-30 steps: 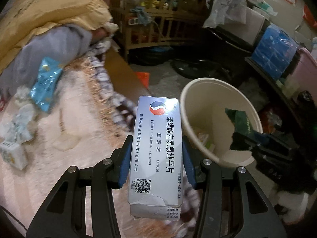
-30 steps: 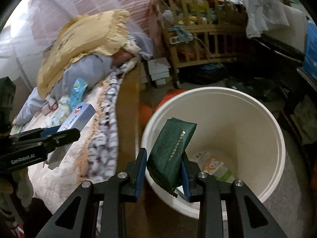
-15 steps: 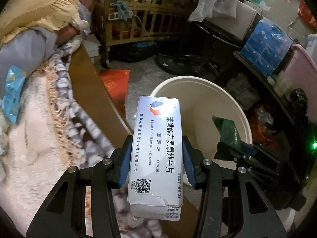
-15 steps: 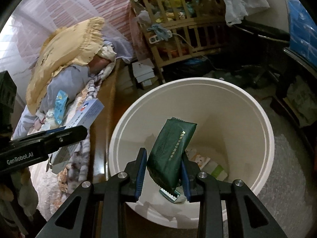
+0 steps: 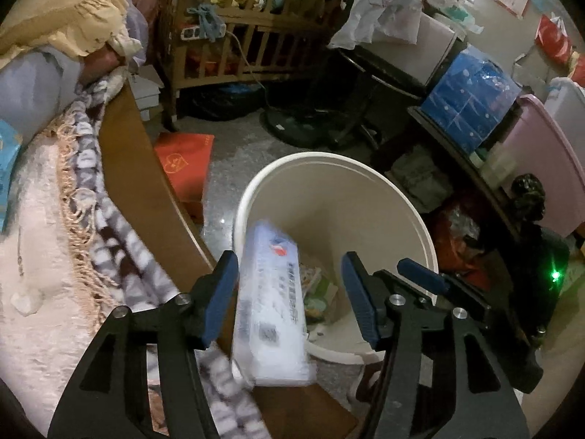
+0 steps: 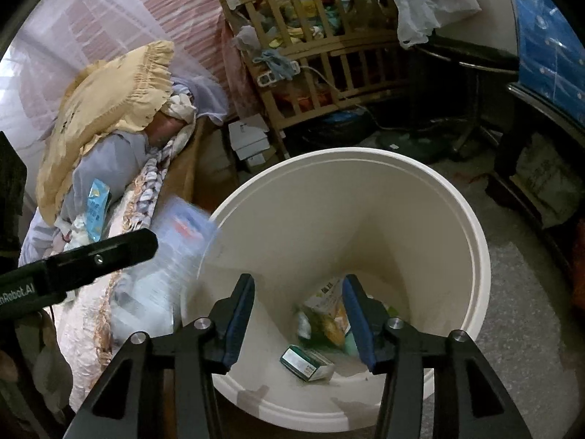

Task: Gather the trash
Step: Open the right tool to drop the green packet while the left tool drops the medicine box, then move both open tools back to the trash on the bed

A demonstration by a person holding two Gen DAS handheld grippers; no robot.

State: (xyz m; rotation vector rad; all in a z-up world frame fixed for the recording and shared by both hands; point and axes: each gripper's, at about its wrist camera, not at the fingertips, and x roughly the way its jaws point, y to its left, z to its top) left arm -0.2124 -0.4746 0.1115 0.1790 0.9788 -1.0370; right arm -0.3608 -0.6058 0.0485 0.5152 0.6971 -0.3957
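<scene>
The left claw [image 5: 290, 292] had just been opening, and its blue pads stood apart. The white medicine box [image 5: 272, 314] was still between them, blurry and tipped, touching neither pad clearly, so it looked let go and falling. It sat at about 7 o'clock of the white trash bucket [image 5: 409, 219], over the near rim, and I could not tell if it would land inside or catch the edge.

The right claw [image 6: 298, 320] had also just been opening. Nothing was between its pads. It hung over the mouth of the bucket. Down at the bottom lay a small green and white box [image 6: 307, 362] and some wrappers [image 6: 329, 314].

So two pieces of trash were at the bucket, one already in. More was left to do. On the bed [image 6: 84, 314], at about 9 o'clock from the bucket, a blue packet [image 6: 95, 208] and some crumpled white bits [image 6: 75, 232] still lay near the yellow pillow [image 6: 109, 109].

A second ago the left claw held the medicine box tight and upright, with its writing sharp. The right claw squeezed a dark green packet then. That packet was gone from the pads, and I guess it dropped into the bucket, though I could not pick it out for sure. Both claws had also come closer over the bucket.
</scene>
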